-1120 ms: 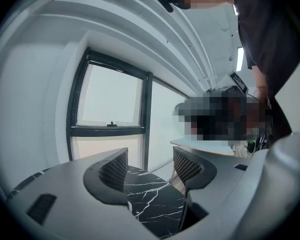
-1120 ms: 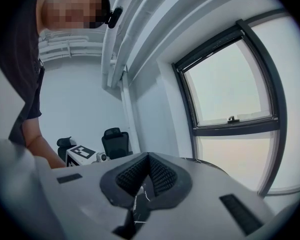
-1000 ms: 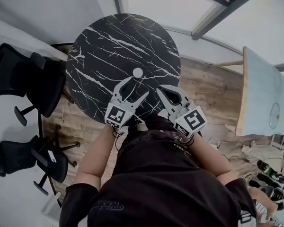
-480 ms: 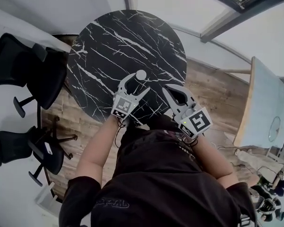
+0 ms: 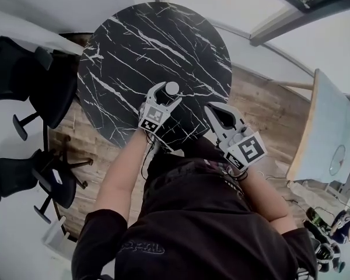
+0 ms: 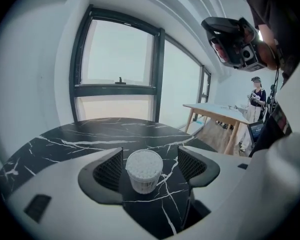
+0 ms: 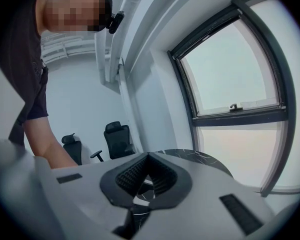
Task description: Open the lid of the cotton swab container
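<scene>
The left tool (image 5: pixel 167 93) has its jaws standing wide apart, and the cotton swab container (image 6: pixel 144 170) sits upright in the gap between them, nearer the left-hand one of the two ribbed pads (image 6: pixel 111 170) but with neither pressing on it. It is a small round tub packed with white swab ends that show as a pale disc on top; whether a clear lid lies over them I cannot make out. It stands on the round black desk (image 5: pixel 140 45) with white marble veining, in the half nearer the person and a little way in from that edge. The right tool (image 7: pixel 147 159) is held off to the side, above the near rim of the desk, its jaws closed together with nothing between them and well apart from the container. The person's bare left forearm (image 5: pixel 125 168) reaches down to the left tool from a black shirt (image 5: pixel 204 226). Beyond the desk's left side stand black office chairs (image 5: pixel 35 80) on a wooden floor (image 5: pixel 262 115), and a pale wooden table (image 5: pixel 324 127) sits off to the right. A dark-framed window (image 6: pixel 117 59) fills the wall behind the desk.
</scene>
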A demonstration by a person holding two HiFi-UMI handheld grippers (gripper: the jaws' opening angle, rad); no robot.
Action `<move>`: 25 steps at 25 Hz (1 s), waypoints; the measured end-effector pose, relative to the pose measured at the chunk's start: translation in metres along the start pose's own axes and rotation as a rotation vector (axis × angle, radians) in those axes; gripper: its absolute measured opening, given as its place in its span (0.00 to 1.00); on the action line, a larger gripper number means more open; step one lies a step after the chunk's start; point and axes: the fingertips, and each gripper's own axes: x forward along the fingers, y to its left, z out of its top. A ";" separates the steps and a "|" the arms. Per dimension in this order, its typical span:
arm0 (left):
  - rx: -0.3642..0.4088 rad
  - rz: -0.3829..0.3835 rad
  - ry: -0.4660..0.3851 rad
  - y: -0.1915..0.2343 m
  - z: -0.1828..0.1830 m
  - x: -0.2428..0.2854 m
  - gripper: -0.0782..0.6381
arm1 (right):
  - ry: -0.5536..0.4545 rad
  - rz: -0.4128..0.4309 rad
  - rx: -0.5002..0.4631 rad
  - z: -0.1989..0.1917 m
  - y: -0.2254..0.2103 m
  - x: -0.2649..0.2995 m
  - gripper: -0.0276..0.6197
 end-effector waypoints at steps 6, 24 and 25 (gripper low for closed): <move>-0.005 0.033 0.043 0.007 -0.020 0.018 0.59 | 0.000 -0.016 0.009 0.000 -0.006 -0.006 0.07; -0.003 0.043 0.171 0.012 -0.062 0.044 0.59 | 0.020 -0.032 0.052 -0.012 -0.012 -0.014 0.07; -0.003 0.045 0.175 0.012 -0.062 0.045 0.59 | 0.020 -0.031 0.053 -0.012 -0.011 -0.014 0.07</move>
